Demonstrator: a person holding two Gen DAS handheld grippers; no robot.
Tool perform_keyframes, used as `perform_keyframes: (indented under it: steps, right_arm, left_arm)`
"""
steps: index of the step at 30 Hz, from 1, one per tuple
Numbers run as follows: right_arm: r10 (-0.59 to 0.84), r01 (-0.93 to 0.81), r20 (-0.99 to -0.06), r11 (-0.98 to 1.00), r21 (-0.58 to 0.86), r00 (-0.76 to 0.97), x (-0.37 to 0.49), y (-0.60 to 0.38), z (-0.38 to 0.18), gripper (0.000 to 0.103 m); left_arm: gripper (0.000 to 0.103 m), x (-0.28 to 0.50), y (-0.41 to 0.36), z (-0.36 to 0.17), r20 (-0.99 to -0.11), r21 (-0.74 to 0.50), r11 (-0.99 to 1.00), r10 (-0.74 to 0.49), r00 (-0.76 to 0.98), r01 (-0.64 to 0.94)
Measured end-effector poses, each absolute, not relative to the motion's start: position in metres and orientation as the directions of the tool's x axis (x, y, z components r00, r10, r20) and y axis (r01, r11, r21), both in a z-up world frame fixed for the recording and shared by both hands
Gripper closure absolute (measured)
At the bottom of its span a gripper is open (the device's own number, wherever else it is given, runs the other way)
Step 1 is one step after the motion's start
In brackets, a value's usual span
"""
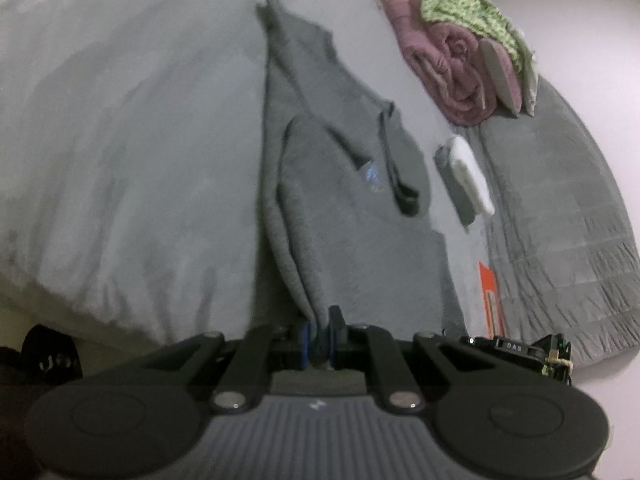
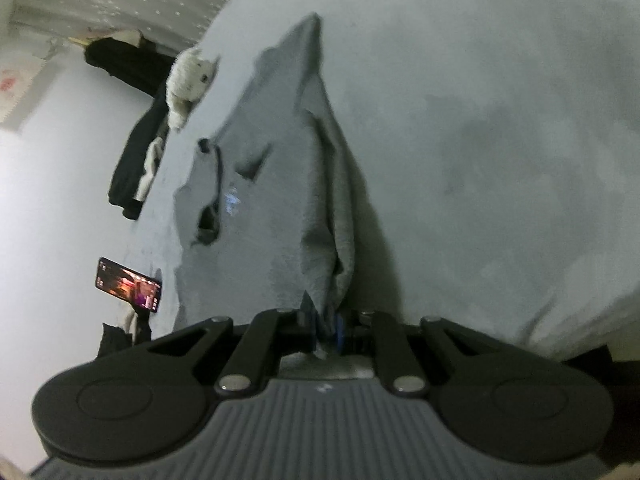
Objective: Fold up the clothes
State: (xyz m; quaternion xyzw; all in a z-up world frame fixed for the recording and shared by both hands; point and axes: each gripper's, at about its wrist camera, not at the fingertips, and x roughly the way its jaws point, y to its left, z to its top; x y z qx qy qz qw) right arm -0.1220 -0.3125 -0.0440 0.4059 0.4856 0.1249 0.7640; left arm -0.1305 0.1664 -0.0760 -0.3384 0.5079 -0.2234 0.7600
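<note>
Left wrist view: the left tool (image 1: 320, 338) is clenched on a bunched edge of the grey sweatshirt (image 1: 340, 208), cloth pinched between its blue pads at 6 o'clock. The garment runs from there up the bed (image 1: 120, 140) toward 12 o'clock, one sleeve folded across the chest, where a small pale-blue print is too blurred to read. At 2 o'clock sit rolled pink clothes (image 1: 452, 68) under a green patterned cloth (image 1: 472, 12); a small grey-and-white folded piece (image 1: 466, 178) lies at 3 o'clock. The right tool's body (image 1: 516, 350) at 4 o'clock carries letters that look like "DAS".

Right wrist view: the right tool (image 2: 326, 330) grasps another gathered edge of the sweatshirt (image 2: 272, 208), though its hold looks looser. A lit phone (image 2: 128, 284) lies at 9 o'clock, its screen text unreadable; a plush toy (image 2: 192, 80) sits at 10 o'clock.

Risk: the thick bunch could slip from the looser right pinch, letting that side sag and skewing the fold.
</note>
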Motion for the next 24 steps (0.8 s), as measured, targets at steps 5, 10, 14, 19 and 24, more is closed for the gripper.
perform_keyframes:
  steps: [5, 10, 14, 19, 24]
  right_arm:
    - [0.649, 0.216, -0.579, 0.553, 0.805, 0.493, -0.121, -0.324, -0.057, 0.075]
    - [0.672, 0.187, -0.559, 0.544, 0.818, 0.487, -0.123, -0.322, -0.056, 0.071]
    - [0.664, 0.163, -0.567, 0.569, 0.806, 0.488, -0.127, -0.319, -0.056, 0.074]
    - [0.666, 0.157, -0.557, 0.562, 0.812, 0.496, -0.130, -0.323, -0.055, 0.088]
    - [0.685, 0.136, -0.496, 0.510, 0.849, 0.534, -0.134, -0.328, -0.044, 0.089]
  left_arm:
    - [0.065, -0.132, 0.176, -0.088, -0.606, -0.759, 0.651, -0.703, 0.372, -0.009]
    - [0.066, -0.133, 0.177, -0.093, -0.579, -0.785, 0.619, -0.735, 0.353, 0.000]
    - [0.081, -0.132, 0.172, -0.097, -0.586, -0.782, 0.623, -0.736, 0.338, -0.001]
    - [0.093, -0.134, 0.171, -0.093, -0.559, -0.801, 0.599, -0.757, 0.338, 0.016]
    - [0.094, -0.137, 0.179, -0.084, -0.448, -0.871, 0.491, -0.811, 0.376, 0.024]
